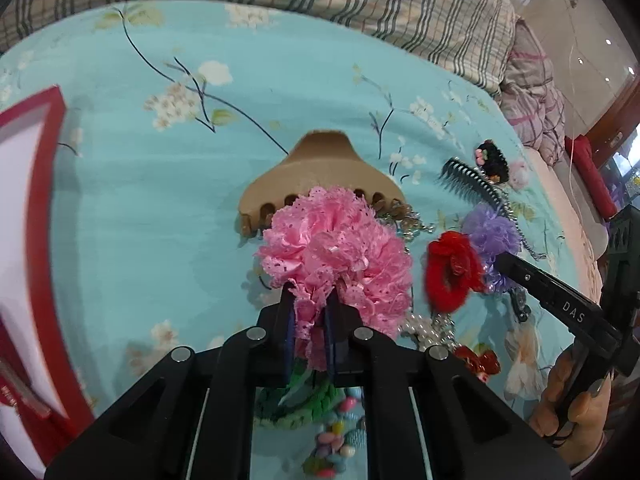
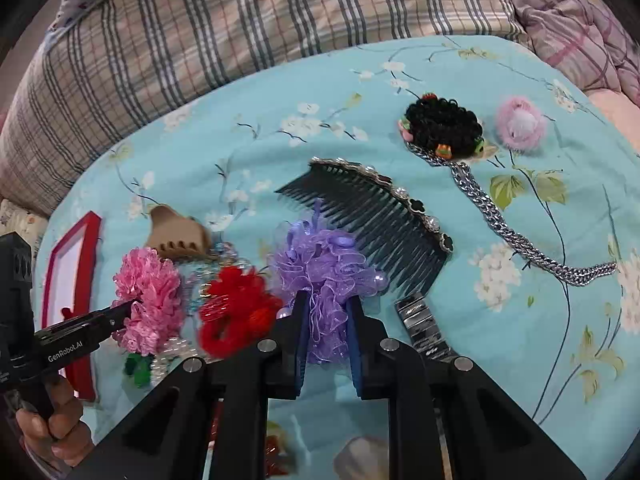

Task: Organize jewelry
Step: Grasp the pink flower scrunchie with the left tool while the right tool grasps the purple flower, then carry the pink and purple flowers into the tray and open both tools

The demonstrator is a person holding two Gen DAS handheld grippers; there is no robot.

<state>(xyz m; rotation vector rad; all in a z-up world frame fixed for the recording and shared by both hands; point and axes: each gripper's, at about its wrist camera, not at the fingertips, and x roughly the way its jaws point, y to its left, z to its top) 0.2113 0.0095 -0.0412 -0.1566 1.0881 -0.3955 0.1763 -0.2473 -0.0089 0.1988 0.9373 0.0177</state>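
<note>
On the bedsheet (image 2: 480, 320), the tray (image 2: 70, 280) lies far left. The claw clip (image 2: 180, 236) sits behind the lace scrunchie (image 2: 150, 292); the comb (image 2: 372, 216) lies behind the tulle scrunchie (image 2: 324, 268), with the chain (image 2: 496, 220) to its right.

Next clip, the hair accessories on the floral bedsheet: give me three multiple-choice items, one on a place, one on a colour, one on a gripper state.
1. Where is the fuzzy red scrunchie?
A. between the pink lace scrunchie and the purple tulle scrunchie
B. inside the red-rimmed box
C. on the black toothed hair comb

2. What colour is the claw clip behind the pink scrunchie?
A. silver
B. tan
C. green

3. What is the left gripper doing?
A. open above the sheet
B. shut on the pink lace scrunchie
C. shut on the comb

Answers:
1 A, the right wrist view shows it lying between the two.
2 B, its body is plainly tan.
3 B, pink lace is pinched between its blue pads.
</note>
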